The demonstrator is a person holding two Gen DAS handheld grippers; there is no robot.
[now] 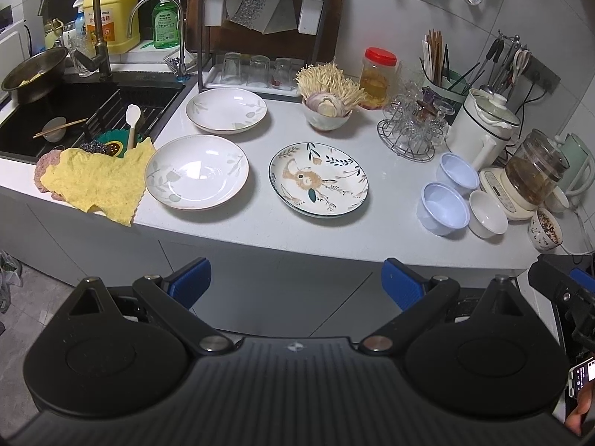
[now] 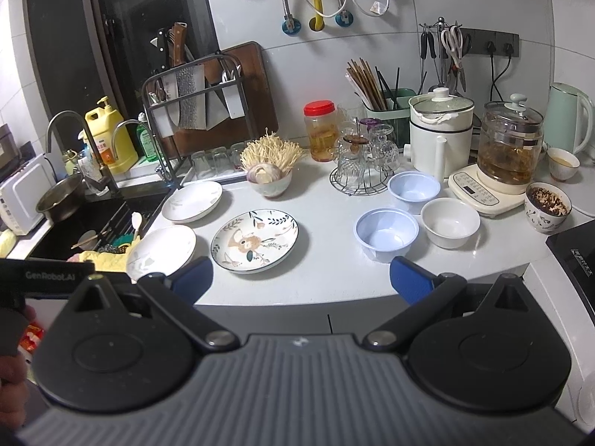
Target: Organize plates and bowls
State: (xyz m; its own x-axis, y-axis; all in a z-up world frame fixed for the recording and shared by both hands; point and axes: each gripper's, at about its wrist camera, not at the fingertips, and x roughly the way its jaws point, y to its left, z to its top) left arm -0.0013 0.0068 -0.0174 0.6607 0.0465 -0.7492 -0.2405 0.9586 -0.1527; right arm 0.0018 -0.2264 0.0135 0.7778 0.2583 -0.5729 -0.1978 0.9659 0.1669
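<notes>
Starting from the dishes, we see three plates on the worktop [image 1: 260, 230]: a patterned plate [image 1: 318, 179] in the middle and two white plates [image 1: 197, 172] near the sink [image 1: 55, 126]. Two blue bowls [image 2: 386, 233] and a white bowl [image 2: 450, 222] sit apart to the right. Our left claw [image 1: 295, 282] and right claw [image 2: 299, 278] both hang released, short of the edge. We should probably nest like with like, gripping rims squarely.
</notes>
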